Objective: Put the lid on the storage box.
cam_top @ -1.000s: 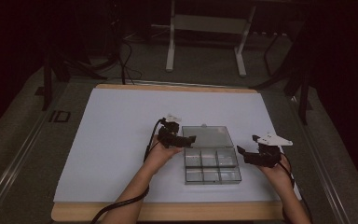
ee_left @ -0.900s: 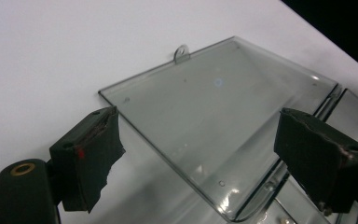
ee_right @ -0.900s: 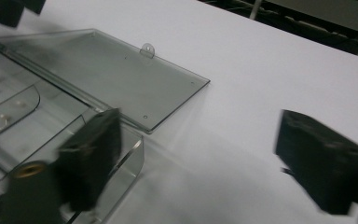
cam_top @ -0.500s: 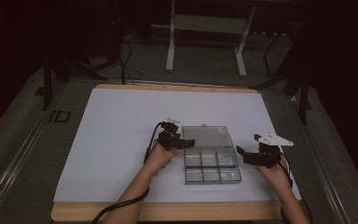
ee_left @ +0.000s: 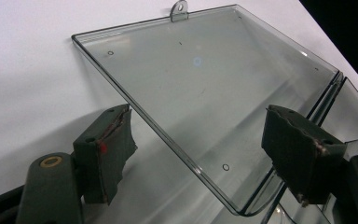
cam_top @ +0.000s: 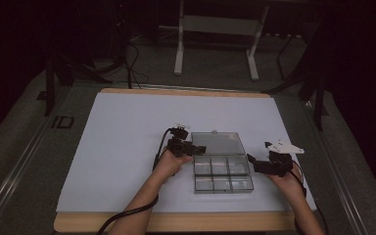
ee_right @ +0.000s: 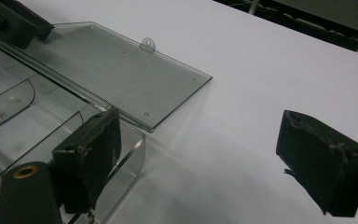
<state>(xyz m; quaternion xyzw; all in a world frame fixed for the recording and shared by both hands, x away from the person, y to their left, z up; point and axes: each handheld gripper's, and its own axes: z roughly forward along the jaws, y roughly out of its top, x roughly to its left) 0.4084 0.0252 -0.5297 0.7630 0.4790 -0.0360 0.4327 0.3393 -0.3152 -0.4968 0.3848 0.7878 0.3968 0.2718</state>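
While the clear box (cam_top: 223, 175) sat near the bench's (cam_top: 127, 147) front edge with its lid (cam_top: 218, 143) folded flat behind it, the left tool (ee_left: 200, 154) straddled the lid's left edge, released, seemingly ready to lift it. The right tool (ee_right: 214, 154), also released, flanked the box's right corner.

Dim, dark-edged high view; gripper views brighter, softly shadowed.

One clear compartment box (cam_top: 223, 174), six compartments, one open lid (cam_top: 219, 143); two hand-held grippers.
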